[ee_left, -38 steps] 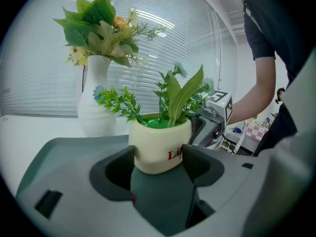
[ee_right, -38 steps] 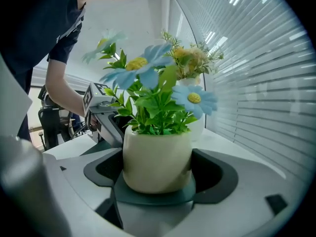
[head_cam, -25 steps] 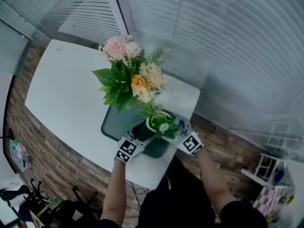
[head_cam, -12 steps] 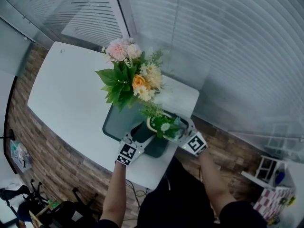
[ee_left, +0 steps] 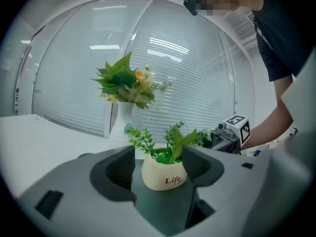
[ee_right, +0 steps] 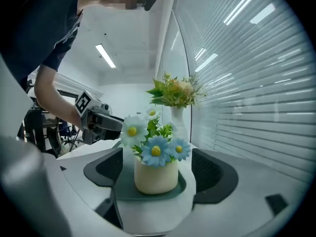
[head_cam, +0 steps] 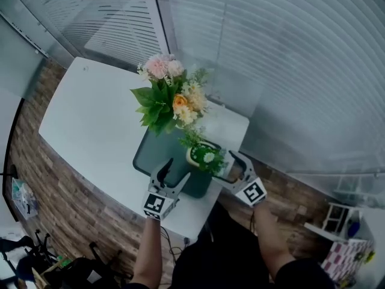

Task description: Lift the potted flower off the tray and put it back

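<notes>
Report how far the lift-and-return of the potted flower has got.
Done, apparently: the potted flower stands upright on the tray. In hand: the left tool and right tool, both open, have backed away since a second ago, and neither touches it. Left: nothing obvious, unless another lift follows.

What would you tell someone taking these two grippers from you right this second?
Left gripper: open, holding nothing, aimed at the pot.
Right gripper: open, holding nothing, on the pot's other side.
Potted flower: upright at the near end of the dark tray, held by neither.
Done: unclear whether it was lifted yet.
Left: if not, grip it, lift it, set it back.
</notes>
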`<move>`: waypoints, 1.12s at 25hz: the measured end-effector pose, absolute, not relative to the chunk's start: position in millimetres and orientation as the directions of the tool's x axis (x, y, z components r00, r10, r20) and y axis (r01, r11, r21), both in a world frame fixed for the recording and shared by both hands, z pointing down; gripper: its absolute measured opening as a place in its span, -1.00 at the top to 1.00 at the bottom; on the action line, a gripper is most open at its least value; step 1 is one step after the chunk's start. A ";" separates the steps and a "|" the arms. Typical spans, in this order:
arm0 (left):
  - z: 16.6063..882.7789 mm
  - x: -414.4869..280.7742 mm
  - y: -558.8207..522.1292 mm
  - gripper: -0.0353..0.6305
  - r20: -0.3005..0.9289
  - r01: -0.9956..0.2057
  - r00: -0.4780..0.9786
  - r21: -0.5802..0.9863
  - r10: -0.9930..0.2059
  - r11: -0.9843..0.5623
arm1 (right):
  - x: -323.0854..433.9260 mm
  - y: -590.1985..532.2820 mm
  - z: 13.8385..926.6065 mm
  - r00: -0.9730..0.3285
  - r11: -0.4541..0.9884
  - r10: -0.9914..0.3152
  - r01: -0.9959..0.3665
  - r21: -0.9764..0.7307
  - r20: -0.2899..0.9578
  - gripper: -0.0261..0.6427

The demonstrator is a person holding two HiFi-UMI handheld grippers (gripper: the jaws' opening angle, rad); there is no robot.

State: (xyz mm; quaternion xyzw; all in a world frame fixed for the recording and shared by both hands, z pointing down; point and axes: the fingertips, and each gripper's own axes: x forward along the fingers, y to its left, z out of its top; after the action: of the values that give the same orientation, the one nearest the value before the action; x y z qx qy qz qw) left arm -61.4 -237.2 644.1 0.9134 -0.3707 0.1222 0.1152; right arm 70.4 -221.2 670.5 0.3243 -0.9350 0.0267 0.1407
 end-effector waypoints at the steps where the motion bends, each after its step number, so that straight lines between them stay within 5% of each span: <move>1: 636.9 -61.8 -234.5 0.01 0.297 -0.710 0.692 0.113 -0.658 -0.695 | 72.2 -217.9 666.5 -0.747 0.781 -0.610 -0.624 0.040 0.263 -0.27; 12: 578.0 -78.0 -190.7 0.01 0.171 -0.770 0.638 0.120 -0.751 -0.626 | 106.4 -184.7 608.9 -0.655 0.655 -0.747 -0.754 -0.039 0.114 -0.27; 28: 532.7 -91.7 -111.2 0.01 0.092 -0.810 0.582 0.150 -0.808 -0.567 | 108.2 -95.5 567.9 -0.630 0.646 -0.759 -0.760 0.072 0.165 -0.27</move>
State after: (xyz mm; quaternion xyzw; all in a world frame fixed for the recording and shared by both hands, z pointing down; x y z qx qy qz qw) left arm -91.7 -111.2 532.7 0.8851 -0.4569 0.0067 0.0881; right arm 108.2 -95.5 567.9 0.4208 -0.9026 0.0021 0.0905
